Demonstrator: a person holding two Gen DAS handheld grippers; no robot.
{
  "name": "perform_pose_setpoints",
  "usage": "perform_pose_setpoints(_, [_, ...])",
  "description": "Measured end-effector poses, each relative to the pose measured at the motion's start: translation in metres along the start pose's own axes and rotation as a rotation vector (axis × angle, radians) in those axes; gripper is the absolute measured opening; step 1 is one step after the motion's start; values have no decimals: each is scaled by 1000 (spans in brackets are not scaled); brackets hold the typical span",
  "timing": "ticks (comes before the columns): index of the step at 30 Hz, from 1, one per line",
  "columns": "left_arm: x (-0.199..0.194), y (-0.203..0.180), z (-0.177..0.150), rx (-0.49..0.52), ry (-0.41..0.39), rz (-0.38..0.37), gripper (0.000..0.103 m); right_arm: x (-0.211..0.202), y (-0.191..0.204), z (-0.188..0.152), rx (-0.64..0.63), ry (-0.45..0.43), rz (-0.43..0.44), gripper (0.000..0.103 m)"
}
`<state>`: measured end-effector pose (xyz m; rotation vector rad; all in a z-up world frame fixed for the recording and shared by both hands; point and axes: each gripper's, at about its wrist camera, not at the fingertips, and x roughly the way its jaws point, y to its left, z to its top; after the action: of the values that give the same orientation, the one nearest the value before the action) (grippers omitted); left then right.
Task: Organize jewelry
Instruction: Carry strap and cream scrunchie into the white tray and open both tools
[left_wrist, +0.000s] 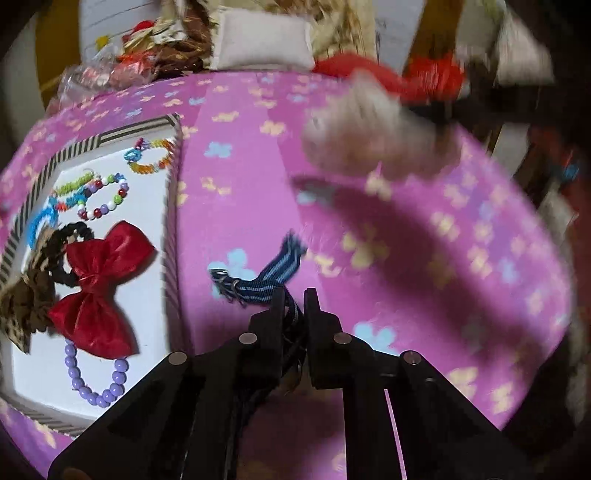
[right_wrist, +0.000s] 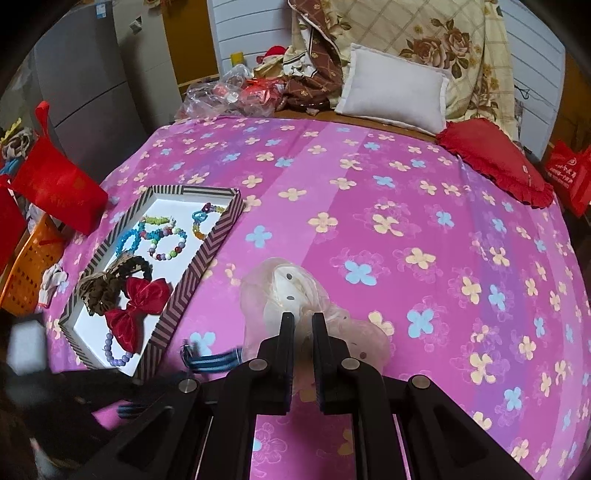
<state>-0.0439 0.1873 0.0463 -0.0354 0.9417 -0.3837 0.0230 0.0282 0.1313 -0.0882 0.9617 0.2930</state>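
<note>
Bed with pink floral sheet carries everything. Left gripper: jaws closed on blue striped band, band's free end trailing ahead and left of jaws over sheet. Right gripper: jaws closed on sheer pale hair bow, bulk of bow ahead of jaws. Striped tray lies left of both jaws, holding red bow, brown scrunchie, purple bead bracelet, multicolour bead bracelets.
</note>
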Motion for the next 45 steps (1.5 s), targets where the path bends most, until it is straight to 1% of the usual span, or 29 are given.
perform_pose_setpoints(2, [-25,19,6,-79,-72,-79,8,-4,4,2,-5,-4,-8,8])
perform_pose_setpoints(4, [-54,47,8,-178,-165,-159,7,-10,10,6,-13,-11,-12,8])
perform_pose_setpoints(6, [-79,75,6,-267,-246,-207,7,-16,18,12,-17,-21,1,8])
perform_pose_setpoints(8, [-100,103,0,-351,-314,-220,7,-20,29,20,-21,-30,20,8])
perform_pose_setpoints(9, [-106,113,-3,-380,-333,-220,7,-21,35,24,-26,-33,26,8])
perform_pose_setpoints(10, [-113,127,-7,-418,-350,-220,7,-22,44,28,-35,-38,33,8])
perform_pose_setpoints(11, [-118,138,-11,-447,-360,-210,3,-23,52,32,-44,-42,37,8])
perform_pose_setpoints(13, [-127,155,-18,-497,-376,-187,3,-24,73,41,-72,-52,48,8])
perform_pose_setpoints(15, [-133,168,-24,-532,-380,-156,3,-23,93,50,-96,-60,68,8])
perform_pose_setpoints(16, [-134,173,-26,-545,-370,-122,3,-22,107,56,-112,-63,81,8])
perform_pose_setpoints(17, [-133,177,-27,-555,-355,-91,3,-20,116,61,-122,-64,91,8])
perform_pose_setpoints(20, [-126,185,-34,-583,-300,-43,3,-6,144,72,-153,-54,100,8])
perform_pose_setpoints(22, [-120,188,-37,-594,-277,-4,3,12,161,79,-171,-36,89,8])
perform_pose_setpoints(24, [-121,190,-39,-607,-286,4,3,32,174,83,-182,-12,69,8])
perform_pose_setpoints(26, [-122,191,-40,-619,-297,14,3,58,186,85,-205,7,25,8])
perform_pose_setpoints(28, [-123,193,-42,-625,-298,35,4,78,192,84,-228,20,-16,8])
perform_pose_setpoints(30, [-119,197,-42,-628,-290,59,4,105,198,81,-234,53,-39,8])
perform_pose_setpoints(32, [-115,200,-41,-637,-278,67,4,124,199,77,-226,95,-30,8])
perform_pose_setpoints(34, [-112,203,-40,-647,-274,57,5,139,200,69,-219,142,0,8])
perform_pose_setpoints(36, [-111,204,-40,-656,-273,50,8,150,205,60,-235,176,15,8])
perform_pose_setpoints(39, [-111,206,-41,-664,-274,46,10,160,209,51,-268,190,5,8])
perform_pose_setpoints(41, [-111,206,-41,-667,-273,48,11,167,207,52,-275,189,-22,8])
perform_pose_setpoints(43, [-110,206,-41,-670,-269,52,16,173,203,56,-272,186,-61,8])
perform_pose_setpoints(45, [-108,207,-40,-677,-269,58,22,179,200,63,-278,185,-100,8])
